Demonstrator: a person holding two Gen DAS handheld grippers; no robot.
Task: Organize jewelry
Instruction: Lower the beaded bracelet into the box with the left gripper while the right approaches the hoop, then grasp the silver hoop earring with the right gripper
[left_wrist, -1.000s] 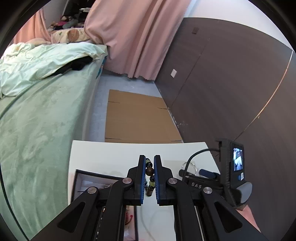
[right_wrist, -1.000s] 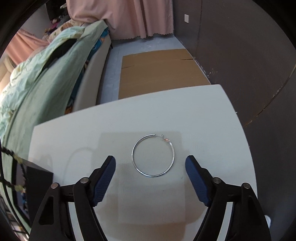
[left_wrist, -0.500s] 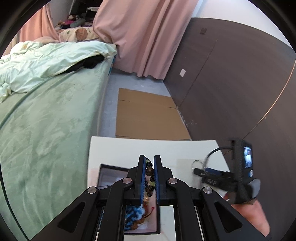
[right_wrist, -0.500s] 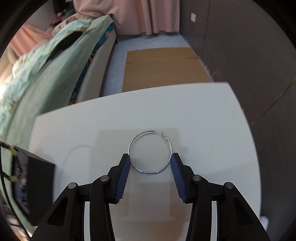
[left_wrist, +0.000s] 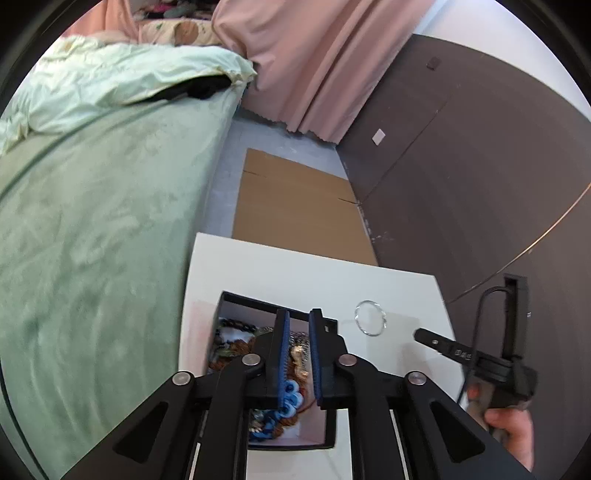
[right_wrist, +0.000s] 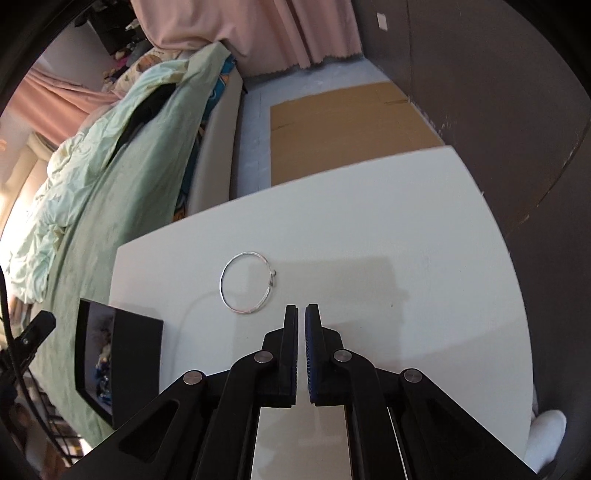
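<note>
Right gripper (right_wrist: 301, 354) jaws just closed on nothing; silver bangle (right_wrist: 246, 282) lies flat on table, ahead-left of the tips. Reopen, straddle the wire rim. Left gripper (left_wrist: 297, 354) jaws just parted, empty, over the jewelry box (left_wrist: 330, 439).

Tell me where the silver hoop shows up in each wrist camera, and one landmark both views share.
Left wrist: the silver hoop lies on the white table, right of centre, just right of the black jewelry box.
Right wrist: the silver hoop lies left of centre, beyond and left of the fingertips.
Shared landmark: the flat cardboard sheet on the floor past the table's far edge.
</note>
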